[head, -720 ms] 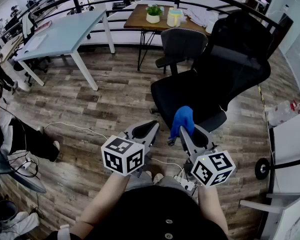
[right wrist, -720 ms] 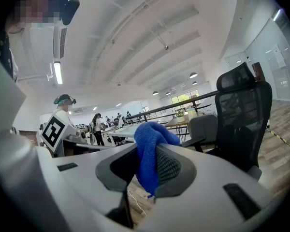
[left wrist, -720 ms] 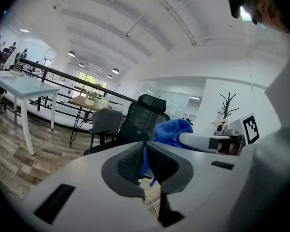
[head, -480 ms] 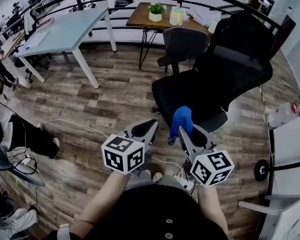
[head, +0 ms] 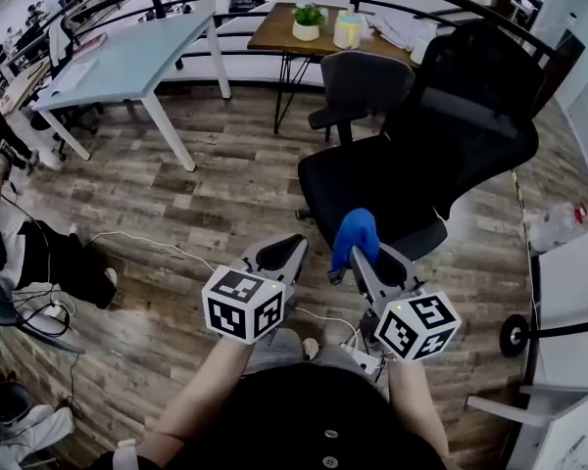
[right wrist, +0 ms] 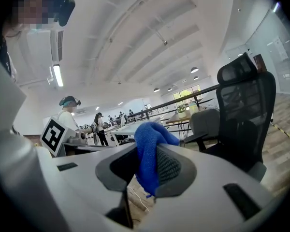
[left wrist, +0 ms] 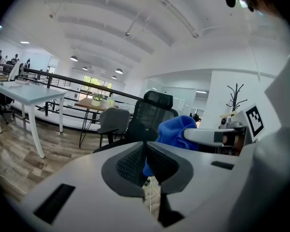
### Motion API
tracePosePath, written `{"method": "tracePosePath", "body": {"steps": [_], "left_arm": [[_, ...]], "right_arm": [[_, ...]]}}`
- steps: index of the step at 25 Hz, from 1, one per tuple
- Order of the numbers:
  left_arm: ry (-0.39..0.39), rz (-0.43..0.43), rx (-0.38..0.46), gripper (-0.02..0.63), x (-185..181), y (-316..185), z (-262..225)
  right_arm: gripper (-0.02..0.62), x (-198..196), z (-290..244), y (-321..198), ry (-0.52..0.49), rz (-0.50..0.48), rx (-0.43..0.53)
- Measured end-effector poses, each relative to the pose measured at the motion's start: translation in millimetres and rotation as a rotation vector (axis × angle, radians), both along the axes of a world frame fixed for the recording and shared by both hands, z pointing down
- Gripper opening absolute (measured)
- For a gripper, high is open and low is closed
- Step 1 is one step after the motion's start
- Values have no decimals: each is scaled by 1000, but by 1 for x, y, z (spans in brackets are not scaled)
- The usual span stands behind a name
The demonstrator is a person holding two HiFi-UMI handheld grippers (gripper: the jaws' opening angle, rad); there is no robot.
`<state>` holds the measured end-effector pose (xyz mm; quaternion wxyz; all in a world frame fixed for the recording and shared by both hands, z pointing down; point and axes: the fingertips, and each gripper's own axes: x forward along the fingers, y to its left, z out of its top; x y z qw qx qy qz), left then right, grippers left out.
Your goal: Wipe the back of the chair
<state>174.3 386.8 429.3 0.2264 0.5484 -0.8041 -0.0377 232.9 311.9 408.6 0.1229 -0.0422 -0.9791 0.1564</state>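
- Clamping a blue cloth point(right wrist: 147, 149), the right gripper point(right wrist: 145, 167) has its jaws pressed on the fabric from both sides; the cloth bunches up above the pads and a short end hangs below them.
- In the head view the right gripper point(head: 361, 255) is held low in front of the person's body, with the cloth point(head: 357, 235) at its tip.
- The left gripper point(left wrist: 146, 161) has its jaws closed together with nothing between them; the blue seen behind them is the cloth in the other gripper.
- In the head view the left gripper point(head: 292, 248) sits just beside the right one, both pointing forward towards the black office chair point(head: 441, 135).
- The chair stands on the wooden floor point(head: 206, 194), ahead of the grippers and slightly to the right.
- Its seat point(head: 367, 179) faces the person, and the mesh back point(head: 470, 106) with its headrest rises on the far side.
- The cloth is well apart from the back of the chair; from the head view it shows against the near edge of the seat.
- A grey chair point(head: 358, 81) stands beyond the black one, near a wooden table point(head: 279, 37) that carries a potted plant point(head: 305, 23).
- A white table point(head: 127, 62) stands to the left.
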Motion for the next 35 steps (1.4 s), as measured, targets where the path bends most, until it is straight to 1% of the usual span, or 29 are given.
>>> {"method": "tracePosePath", "body": {"steps": [4, 9, 12, 16, 19, 22, 26, 29, 32, 35], "left_arm": [[13, -1, -10, 32, -7, -8, 6], [5, 11, -22, 32, -30, -22, 14], [13, 34, -32, 32, -56, -37, 23], [17, 75, -33, 32, -112, -68, 27], [8, 129, -29, 32, -161, -94, 22], [2, 208, -29, 32, -211, -121, 13], [-7, 301, -33, 32, -262, -155, 7], [-4, 386, -40, 32, -284, -177, 9], [2, 466, -39, 32, -291, -193, 12], [21, 516, -40, 32, -296, -209, 16]], "right_arm": [[97, -3, 8, -9, 14, 5, -19], [97, -18, 17, -28, 11, 42, -41], [97, -42, 24, -43, 21, 71, -41], [97, -92, 30, -71, 43, 123, -28], [97, -137, 26, -93, 36, 181, -25], [98, -183, 19, -112, 25, 255, -30], [101, -232, 14, -137, 19, 334, -28], [101, -253, 14, -152, 20, 408, -21], [100, -260, 16, -164, 24, 477, -20], [101, -264, 16, -174, 34, 523, -19]]}}
